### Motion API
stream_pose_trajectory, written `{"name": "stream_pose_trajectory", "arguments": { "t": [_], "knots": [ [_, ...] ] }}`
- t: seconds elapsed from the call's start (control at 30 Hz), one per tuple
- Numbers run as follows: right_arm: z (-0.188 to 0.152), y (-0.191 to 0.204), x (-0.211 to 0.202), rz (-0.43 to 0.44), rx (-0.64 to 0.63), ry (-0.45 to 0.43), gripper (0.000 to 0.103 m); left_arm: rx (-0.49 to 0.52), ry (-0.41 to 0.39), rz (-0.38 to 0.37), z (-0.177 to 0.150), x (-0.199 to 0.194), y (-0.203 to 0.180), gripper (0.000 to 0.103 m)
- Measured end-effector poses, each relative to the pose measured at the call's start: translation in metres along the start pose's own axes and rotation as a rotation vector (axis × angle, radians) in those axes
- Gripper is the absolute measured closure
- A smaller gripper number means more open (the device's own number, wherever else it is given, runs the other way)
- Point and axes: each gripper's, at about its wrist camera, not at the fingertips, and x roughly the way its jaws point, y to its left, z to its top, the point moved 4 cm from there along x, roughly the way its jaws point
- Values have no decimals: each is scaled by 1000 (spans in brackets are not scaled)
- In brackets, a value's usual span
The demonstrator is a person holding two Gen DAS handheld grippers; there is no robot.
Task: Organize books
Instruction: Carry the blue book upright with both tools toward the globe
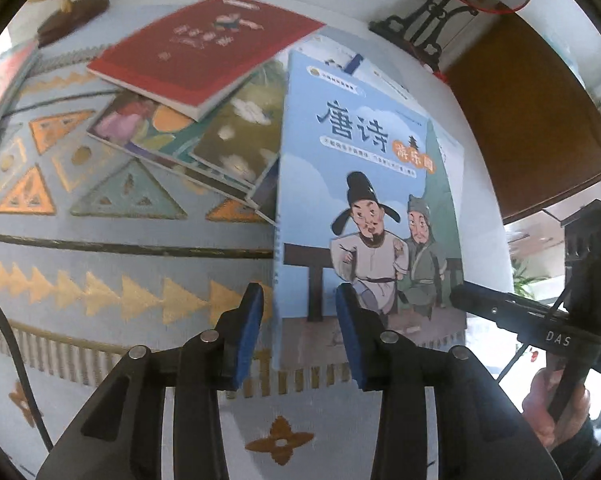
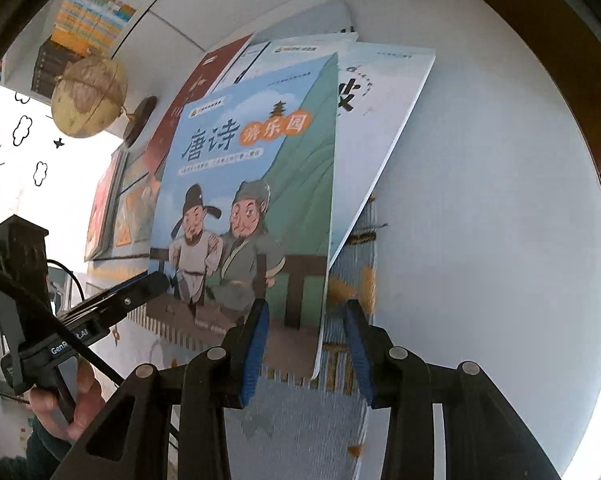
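Observation:
A light blue picture book [image 1: 364, 168] [image 2: 252, 184] with two cartoon men on its cover lies on top of a white book [image 2: 380, 100]. My left gripper [image 1: 298, 292] is over its near left corner. The spine edge sits in the gap between the blue pads, and neither pad presses on it. My right gripper [image 2: 307, 304] straddles the near right edge the same way, pads apart. Each gripper's finger shows in the other's view, the right gripper [image 1: 456, 296] and the left gripper [image 2: 160, 280], both reaching over the book's bottom corners.
A red book [image 1: 204, 48] lies across several illustrated books [image 1: 172, 136] on a patterned cloth [image 1: 100, 240] over a round white table [image 2: 480, 200]. A globe [image 2: 88, 96] and a black stand [image 1: 420, 24] are at the far rim. A person's hand [image 2: 76, 400] holds each gripper.

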Motion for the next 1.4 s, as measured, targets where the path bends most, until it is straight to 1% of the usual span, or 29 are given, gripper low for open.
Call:
{"name": "stream_pose_trajectory", "arguments": {
  "t": [0.03,0.1,0.17,0.23,0.27,0.3,0.33,0.37,0.4,0.47,0.5,0.53,0.6,0.63,0.7,0.73,0.8,0.87,0.9,0.93,0.97,1.0,1.03,1.07,1.1,1.13,1.2,1.33,1.4],
  "knots": [
    [1,1,1,7,-2,0,65,1,12,-13,-1,2,-3,68],
    [-3,8,2,-4,-29,-3,66,4,21,-1,-4,2,-8,68],
    [-6,20,3,-88,-81,-13,66,-3,17,-12,-8,-3,-15,68],
    [-10,24,4,-125,-104,-13,66,-18,-20,-93,-7,-18,-21,68],
    [-10,25,2,-124,-110,-11,66,-32,-45,-173,-7,-29,-24,68],
    [-10,25,-1,-109,-113,-10,66,-45,-56,-235,-7,-37,-26,68],
    [-10,24,-4,-82,-113,-7,66,-54,-64,-273,-6,-42,-28,68],
    [-10,23,-5,-54,-102,-3,66,-49,-72,-291,-6,-46,-31,68],
    [-8,24,-5,-30,-87,-1,66,-40,-75,-288,-4,-46,-33,68],
    [-7,18,-7,36,-39,-3,65,-34,-68,-238,-3,-37,-34,68],
    [-7,16,-8,62,-16,-7,65,-50,-58,-213,-1,-28,-30,68],
    [-5,12,-9,90,8,-11,65,-76,-39,-224,-2,-20,-26,68],
    [-5,7,-10,146,46,-8,65,-183,11,-295,-1,-3,-14,69],
    [-6,5,-10,151,58,-2,65,-237,25,-337,-6,0,-5,69],
    [-9,1,-7,116,53,7,65,-279,24,-390,-8,2,-5,70],
    [-10,1,-5,106,50,11,65,-271,14,-382,-10,0,-6,70],
    [-15,0,-3,115,53,20,65,-238,3,-331,-10,-1,-11,70],
    [-14,3,-2,128,55,17,64,-239,22,-286,-10,10,-19,72],
    [-14,5,-3,138,55,11,64,-245,28,-278,-6,16,-21,79],
    [-13,7,-6,149,51,4,64,-251,28,-278,-6,16,-23,83],
    [-12,9,-10,155,46,-2,64,-259,25,-291,-5,16,-25,90],
    [-11,8,-13,152,43,-10,62,-275,21,-332,-7,13,-26,94],
    [-10,7,-15,146,51,-15,50,-296,15,-390,-7,10,-26,94],
    [-10,1,-16,160,81,-18,39,-333,3,-471,-6,6,-26,96],
    [-11,-2,-16,189,106,-19,37,-359,10,-506,-5,5,-24,96],
    [-13,-7,-15,224,140,-18,37,-378,19,-530,-4,4,-24,96],
    [-17,-14,-13,283,191,-11,37,-397,26,-534,-2,4,-22,96],
    [-30,-31,-4,392,302,13,37,-491,58,-641,-1,6,-18,96],
    [-35,-35,-3,465,351,11,37,-471,58,-637,1,3,-21,96]
  ]
}}
